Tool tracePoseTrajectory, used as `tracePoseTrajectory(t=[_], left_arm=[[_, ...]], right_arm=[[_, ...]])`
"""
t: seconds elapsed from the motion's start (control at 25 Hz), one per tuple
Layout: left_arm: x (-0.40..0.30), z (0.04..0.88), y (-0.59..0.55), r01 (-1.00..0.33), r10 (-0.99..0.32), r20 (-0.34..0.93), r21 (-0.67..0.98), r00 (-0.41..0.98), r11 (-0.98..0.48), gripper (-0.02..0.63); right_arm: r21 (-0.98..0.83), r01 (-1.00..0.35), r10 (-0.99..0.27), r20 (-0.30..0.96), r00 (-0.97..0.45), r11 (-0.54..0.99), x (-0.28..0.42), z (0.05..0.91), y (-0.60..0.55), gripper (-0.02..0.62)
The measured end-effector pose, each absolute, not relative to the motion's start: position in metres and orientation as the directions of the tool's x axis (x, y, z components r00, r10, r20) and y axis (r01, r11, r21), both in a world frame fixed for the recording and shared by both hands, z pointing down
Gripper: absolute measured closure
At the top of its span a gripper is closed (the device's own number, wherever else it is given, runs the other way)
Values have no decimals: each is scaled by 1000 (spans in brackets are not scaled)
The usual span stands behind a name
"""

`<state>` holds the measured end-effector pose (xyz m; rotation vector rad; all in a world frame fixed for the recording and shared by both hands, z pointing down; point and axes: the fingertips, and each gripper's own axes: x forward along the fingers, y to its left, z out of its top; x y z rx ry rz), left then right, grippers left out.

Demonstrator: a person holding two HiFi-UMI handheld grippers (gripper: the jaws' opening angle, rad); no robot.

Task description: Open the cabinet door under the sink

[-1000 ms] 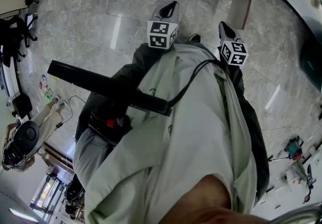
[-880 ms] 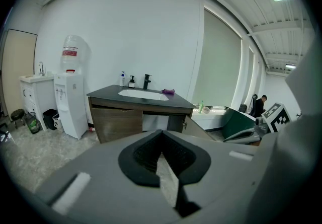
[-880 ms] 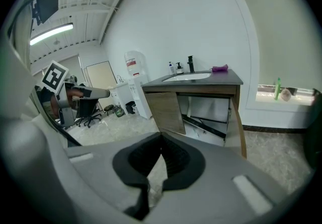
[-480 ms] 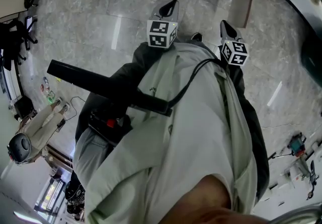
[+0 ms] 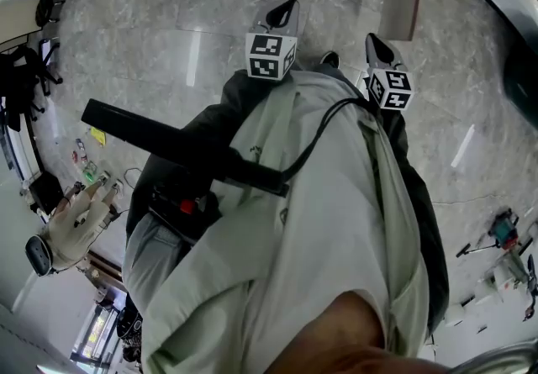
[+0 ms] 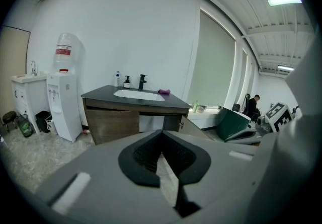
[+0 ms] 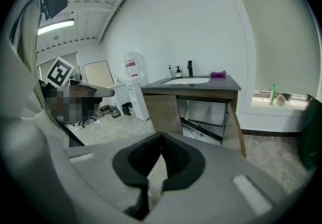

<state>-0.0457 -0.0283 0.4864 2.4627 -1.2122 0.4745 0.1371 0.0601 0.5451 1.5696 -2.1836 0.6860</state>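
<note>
The sink cabinet [image 7: 163, 113] stands against the white wall a few steps ahead, with a dark countertop, a white basin [image 7: 192, 81] and a black tap. Its right door [image 7: 237, 128] hangs swung open, showing the pale inside; the left door front is closed. The left gripper view shows the same cabinet [image 6: 113, 125] from further left. My left gripper [image 6: 162, 133] is shut and empty, held in the air far from the cabinet. My right gripper [image 7: 161, 136] is also shut on nothing. In the head view both grippers, left [image 5: 287, 9] and right [image 5: 372, 43], sit in front of my body above the marble floor.
A white water dispenser [image 6: 65, 98] stands left of the cabinet. A green bin-like thing [image 6: 234, 125] and a seated person [image 6: 253, 103] are off to the right. A green bottle [image 7: 273, 94] sits on the window sill. A black bar [image 5: 181, 147] crosses my torso.
Both grippers have kept still. At the lower left of the head view a pale gloved hand with a dark round object has drifted downward.
</note>
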Motion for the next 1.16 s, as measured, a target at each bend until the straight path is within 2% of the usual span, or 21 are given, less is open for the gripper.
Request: tracePoseTrajectory(t=[1.16], left_arm=[[-51, 491, -35, -782, -661, 442, 182, 607, -597, 600]], right_arm=[[-143, -966, -788, 559, -259, 216, 133, 544, 65, 595]])
